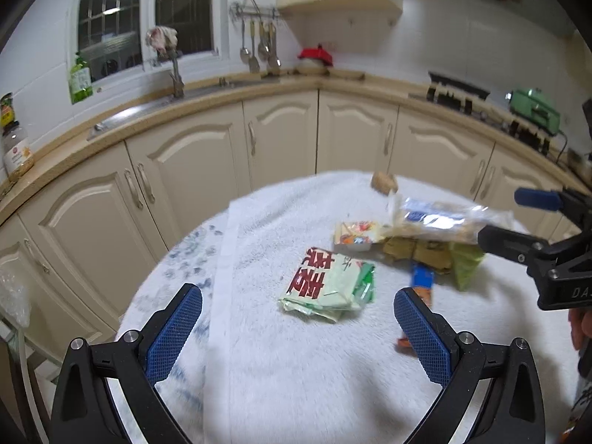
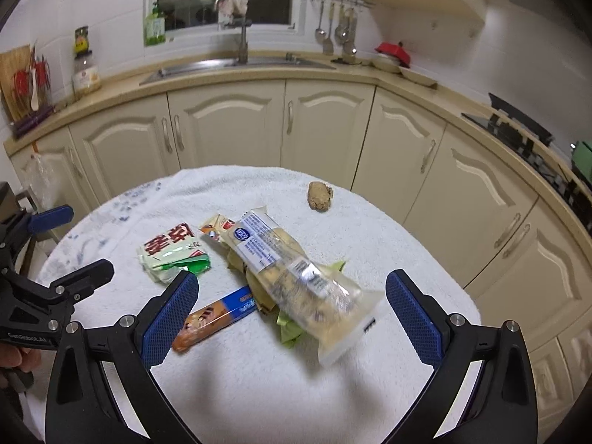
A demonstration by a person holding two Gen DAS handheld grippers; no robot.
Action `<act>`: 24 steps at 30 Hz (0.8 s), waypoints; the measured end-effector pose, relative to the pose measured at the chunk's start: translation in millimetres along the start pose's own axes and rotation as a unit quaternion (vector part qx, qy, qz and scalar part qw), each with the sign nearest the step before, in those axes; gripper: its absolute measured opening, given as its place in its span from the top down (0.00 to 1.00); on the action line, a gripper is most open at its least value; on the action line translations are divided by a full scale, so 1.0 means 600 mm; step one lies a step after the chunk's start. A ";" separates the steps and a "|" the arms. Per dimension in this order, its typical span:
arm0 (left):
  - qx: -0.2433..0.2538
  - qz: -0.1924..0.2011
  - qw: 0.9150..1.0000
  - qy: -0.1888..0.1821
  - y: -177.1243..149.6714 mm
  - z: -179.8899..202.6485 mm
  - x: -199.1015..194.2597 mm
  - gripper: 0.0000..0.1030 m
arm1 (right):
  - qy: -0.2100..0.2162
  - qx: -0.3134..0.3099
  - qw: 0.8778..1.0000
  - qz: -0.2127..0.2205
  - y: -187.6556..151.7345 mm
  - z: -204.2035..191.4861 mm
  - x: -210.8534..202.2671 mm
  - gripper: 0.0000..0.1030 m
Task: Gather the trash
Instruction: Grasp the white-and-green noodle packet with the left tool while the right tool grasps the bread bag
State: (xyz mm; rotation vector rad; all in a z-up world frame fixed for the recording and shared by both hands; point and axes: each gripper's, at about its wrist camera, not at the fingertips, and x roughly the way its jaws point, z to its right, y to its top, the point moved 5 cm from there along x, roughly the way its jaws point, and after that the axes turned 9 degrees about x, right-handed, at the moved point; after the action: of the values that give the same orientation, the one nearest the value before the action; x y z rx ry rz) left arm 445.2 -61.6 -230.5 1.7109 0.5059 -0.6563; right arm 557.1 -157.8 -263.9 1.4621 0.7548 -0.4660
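Both the left gripper [image 1: 298, 327] and the right gripper [image 2: 290, 307] are held wide open and empty over the white towel [image 2: 236, 377], the clear wrapper [image 2: 296, 277] lying at twelve o'clock between the right fingers, the green packet [image 1: 329, 283] at twelve o'clock of the left.

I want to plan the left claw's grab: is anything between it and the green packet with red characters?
Nothing visible blocks it. The left claw is open, with the green packet straight ahead on the white towel, apart from the other wrappers.
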 end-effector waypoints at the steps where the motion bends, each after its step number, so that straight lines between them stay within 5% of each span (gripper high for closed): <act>1: 0.002 -0.008 1.000 -0.003 0.007 -0.001 0.015 0.01 | 0.002 -0.002 1.000 -0.007 0.002 0.002 0.014 0.03; 12: 0.038 -0.094 0.994 -0.029 0.040 0.006 0.179 0.02 | 0.012 -0.056 0.996 -0.069 0.000 -0.004 0.104 0.38; 16: 0.029 -0.094 0.993 -0.064 0.044 0.006 0.206 0.23 | 0.025 -0.053 0.996 -0.065 -0.007 -0.004 0.097 0.57; 24: 0.017 -0.078 0.991 -0.103 0.042 -0.002 0.203 0.28 | 0.049 -0.016 0.998 -0.042 -0.031 0.010 0.043 0.61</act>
State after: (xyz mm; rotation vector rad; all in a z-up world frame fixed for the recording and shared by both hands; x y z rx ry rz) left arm 553.0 -67.4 -292.7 1.6245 0.4872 -0.9484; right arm 563.0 -160.8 -295.5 1.4356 0.9004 -0.4482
